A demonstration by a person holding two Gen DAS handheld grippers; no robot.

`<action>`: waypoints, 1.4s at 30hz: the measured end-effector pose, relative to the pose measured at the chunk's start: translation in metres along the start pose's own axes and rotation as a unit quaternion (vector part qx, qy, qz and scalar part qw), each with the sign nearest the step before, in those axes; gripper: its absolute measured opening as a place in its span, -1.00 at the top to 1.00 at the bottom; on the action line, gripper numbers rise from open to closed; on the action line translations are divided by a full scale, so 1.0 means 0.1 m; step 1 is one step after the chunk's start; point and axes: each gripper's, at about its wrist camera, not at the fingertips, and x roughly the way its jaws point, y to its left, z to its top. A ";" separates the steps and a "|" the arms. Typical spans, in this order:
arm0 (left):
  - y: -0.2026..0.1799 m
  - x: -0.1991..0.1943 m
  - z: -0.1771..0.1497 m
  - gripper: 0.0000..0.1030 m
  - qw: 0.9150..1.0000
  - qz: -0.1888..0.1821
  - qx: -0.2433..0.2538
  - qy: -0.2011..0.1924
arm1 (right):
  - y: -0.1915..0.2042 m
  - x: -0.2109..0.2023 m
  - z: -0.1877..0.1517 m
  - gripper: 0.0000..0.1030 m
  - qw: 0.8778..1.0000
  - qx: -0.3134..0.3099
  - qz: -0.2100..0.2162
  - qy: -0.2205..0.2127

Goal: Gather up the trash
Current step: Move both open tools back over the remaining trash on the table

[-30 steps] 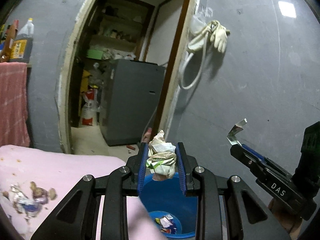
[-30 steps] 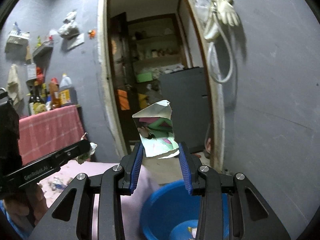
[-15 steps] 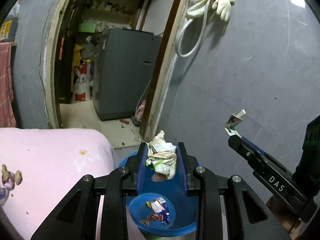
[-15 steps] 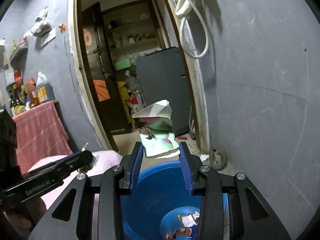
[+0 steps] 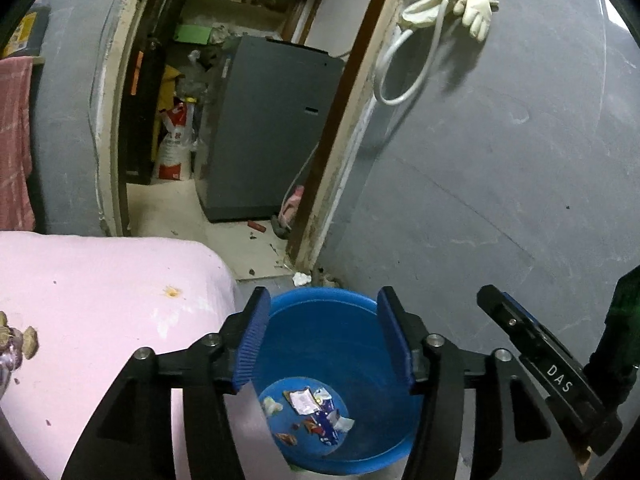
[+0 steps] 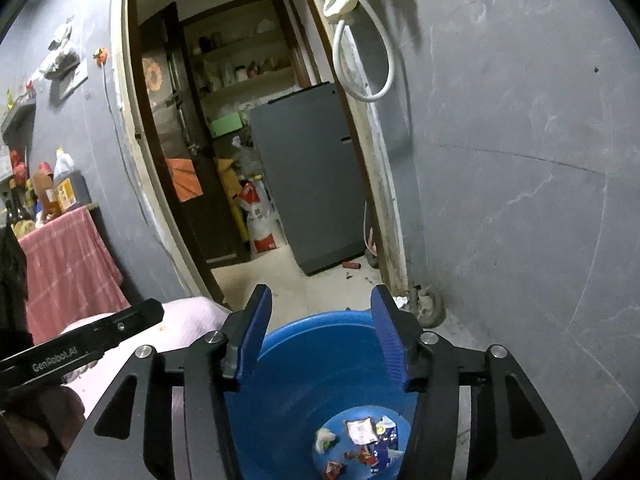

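A blue plastic bucket (image 5: 360, 432) stands on the floor beside the pink-covered table (image 5: 100, 300); it also shows in the right wrist view (image 6: 288, 400). Several crumpled wrappers (image 5: 308, 404) lie on its bottom, seen too in the right wrist view (image 6: 366, 440). My left gripper (image 5: 322, 332) is open and empty above the bucket's mouth. My right gripper (image 6: 320, 332) is open and empty above it as well. The right gripper's finger (image 5: 532, 336) shows at the right of the left wrist view. Some scraps (image 5: 24, 340) lie on the table's left edge.
A grey wall (image 5: 500, 180) rises right behind the bucket. A doorway leads to a room with a grey appliance (image 5: 264, 132). A hose and glove (image 5: 472, 4) hang on the wall. A pink cloth (image 6: 68, 264) and bottles (image 6: 60, 188) are at the left.
Both grippers moved over the bucket and opened. The crumpled paper left my left gripper and the folded wrapper left my right gripper; both are no longer between the fingers.
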 end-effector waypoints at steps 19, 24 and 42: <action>0.35 -1.01 0.15 -0.94 0.987 0.094 0.012 -0.128 | 0.52 -0.35 0.22 -1.00 0.995 -0.047 0.024 -0.086; 0.56 -1.35 0.16 -0.95 0.981 0.121 0.005 -0.150 | 0.83 -0.42 0.27 -1.00 0.991 -0.070 0.052 -0.101; 1.36 -2.30 -0.04 -0.96 0.954 0.224 0.001 -0.200 | 1.92 -0.46 0.13 -1.00 0.970 -0.134 0.161 -0.126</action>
